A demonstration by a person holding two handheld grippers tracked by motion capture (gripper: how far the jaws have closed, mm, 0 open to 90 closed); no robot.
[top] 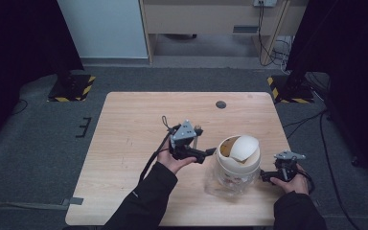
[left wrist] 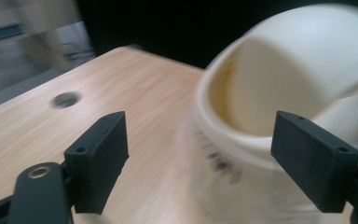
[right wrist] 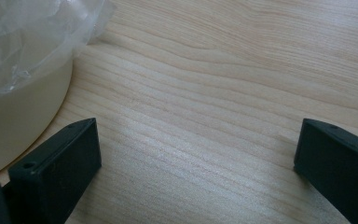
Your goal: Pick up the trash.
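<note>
We start nearest to us, where the right gripper sits low at about five o'clock on the worktop, just beside the base of the bin. Its own view shows both jaws spread wide over bare wood, released and grasping nothing, with the bin's cream wall and its crinkled clear liner at ten o'clock. For now we judge this hand's best job is to steady the base, so we want it closing in on the wall low down, not snagging the liner.

A little farther in, the left gripper reaches from nine o'clock toward the bin's top. Its jaws stand wide apart too, empty, and its view shows them framing the domed swing lid and the rim below it. That view is smeared, so we cannot tell whether a jaw touches the lid yet.

The bin itself stands upright right of centre, lid tipped and showing a dark gap. We judge the step to be working that lid: come in level, take the rim squarely, and close slowly so the light bin does not skid.

Beyond, a round cable hole sits at twelve o'clock near the far edge.
</note>
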